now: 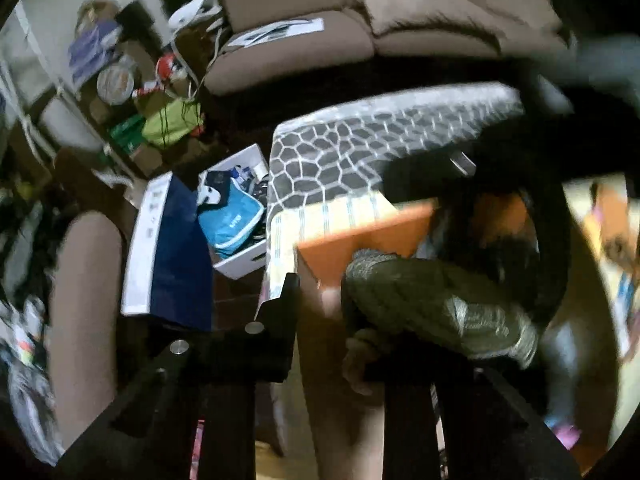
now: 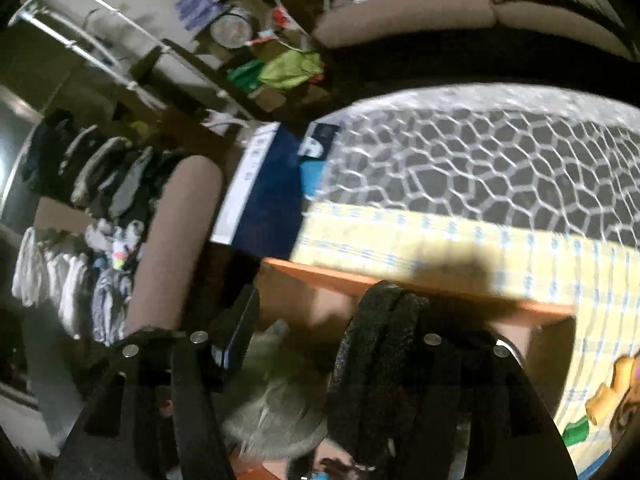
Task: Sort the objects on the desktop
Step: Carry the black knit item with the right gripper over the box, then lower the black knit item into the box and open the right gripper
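Both grippers' fingers (image 1: 280, 312) stand apart, green knit cloth (image 1: 432, 304) between the left pair.

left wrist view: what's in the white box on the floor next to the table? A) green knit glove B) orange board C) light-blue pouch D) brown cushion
C. The white box beside the table holds a light-blue pouch among other dark clutter.
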`<state>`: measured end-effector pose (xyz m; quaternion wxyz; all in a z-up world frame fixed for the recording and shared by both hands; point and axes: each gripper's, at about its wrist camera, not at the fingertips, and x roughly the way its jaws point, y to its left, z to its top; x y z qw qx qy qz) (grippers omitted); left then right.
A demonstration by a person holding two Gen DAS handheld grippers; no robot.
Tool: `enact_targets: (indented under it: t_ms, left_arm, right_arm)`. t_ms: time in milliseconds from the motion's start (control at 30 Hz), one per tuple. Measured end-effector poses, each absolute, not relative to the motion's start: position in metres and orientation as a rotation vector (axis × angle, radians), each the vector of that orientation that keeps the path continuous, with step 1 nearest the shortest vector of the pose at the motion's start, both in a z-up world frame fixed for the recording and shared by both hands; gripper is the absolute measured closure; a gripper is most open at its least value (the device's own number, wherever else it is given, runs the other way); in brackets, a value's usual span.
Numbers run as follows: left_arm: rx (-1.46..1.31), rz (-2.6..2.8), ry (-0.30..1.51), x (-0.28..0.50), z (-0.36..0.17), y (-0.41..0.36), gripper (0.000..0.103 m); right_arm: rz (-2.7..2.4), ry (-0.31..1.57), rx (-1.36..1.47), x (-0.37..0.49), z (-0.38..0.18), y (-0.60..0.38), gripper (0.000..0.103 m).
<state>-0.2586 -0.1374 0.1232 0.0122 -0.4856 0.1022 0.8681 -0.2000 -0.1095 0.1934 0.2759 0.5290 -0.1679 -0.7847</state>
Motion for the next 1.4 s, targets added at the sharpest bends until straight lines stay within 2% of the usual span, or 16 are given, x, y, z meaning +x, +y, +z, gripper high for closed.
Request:
enact_targets:
  t_ms: [100, 133, 200, 300, 367, 467, 533, 667, 800, 867, 967, 1033, 1067, 1133, 1300, 1400]
  left_arm:
    - [-1.558, 2.647, 0.305, -0.265, 0.113, -0.138, 0.079]
    - [-1.603, 2.602, 0.323, -0.265, 0.104, -0.135, 0.069]
    - [-1.614, 2.571, 0.383, -0.258, 0.091, -0.13, 0.064]
    - [-1.596, 2.537, 0.39, -0.248, 0.082, -0.126, 0.048]
    - [-1.583, 2.493, 0.463, -0.241, 0.076, -0.117, 0.034]
    - [-1.585, 2.458, 0.66, -0.232, 0.063, -0.101, 0.032]
    - [-1.583, 2.448, 0.724, -0.23, 0.058, -0.095, 0.031]
    - [-1.55, 2.473, 0.613, -0.228, 0.058, -0.102, 0.032]
    - [-1.515, 2.496, 0.423, -0.225, 0.069, -0.115, 0.031]
    - [-1.491, 2.514, 0.342, -0.223, 0.076, -0.123, 0.026]
    - [-1.423, 2.499, 0.169, -0.219, 0.087, -0.14, 0.022]
    - [-1.376, 2.504, 0.099, -0.215, 0.095, -0.15, 0.021]
    - [-1.344, 2.527, 0.105, -0.212, 0.099, -0.152, 0.016]
    - [-1.287, 2.634, 0.214, -0.207, 0.106, -0.152, 0.004]
    - [-1.246, 2.733, 0.456, -0.212, 0.114, -0.143, 0.004]
    - [-1.231, 2.755, 0.803, -0.22, 0.111, -0.127, 0.003]
  right_arm:
    - [-2.098, -0.519, 1.431, -0.205, 0.19, -0.103, 0.042]
    - [-2.092, -0.525, 1.447, -0.206, 0.186, -0.101, 0.039]
    - [-2.053, -0.503, 1.546, -0.208, 0.171, -0.099, 0.036]
    - [-2.04, -0.511, 1.603, -0.204, 0.162, -0.092, 0.036]
    - [-2.019, -0.522, 1.613, -0.202, 0.162, -0.088, 0.036]
    - [-2.011, -0.483, 1.643, -0.2, 0.165, -0.088, 0.032]
    - [-2.008, -0.468, 1.641, -0.199, 0.172, -0.088, 0.032]
    - [-2.014, -0.458, 1.594, -0.195, 0.192, -0.085, 0.032]
    - [-2.018, -0.579, 1.452, -0.195, 0.22, -0.073, 0.032]
    - [-1.984, -0.61, 1.434, -0.195, 0.229, -0.074, 0.032]
    - [-1.963, -0.481, 1.5, -0.191, 0.228, -0.087, 0.025]
    - [-1.985, -0.327, 1.597, -0.187, 0.217, -0.095, 0.025]
    - [-1.996, -0.311, 1.618, -0.186, 0.212, -0.094, 0.025]
    - [-2.002, -0.301, 1.629, -0.183, 0.207, -0.09, 0.025]
    - [-2.006, -0.292, 1.612, -0.18, 0.202, -0.086, 0.025]
    - [-1.994, -0.288, 1.601, -0.181, 0.203, -0.092, 0.025]
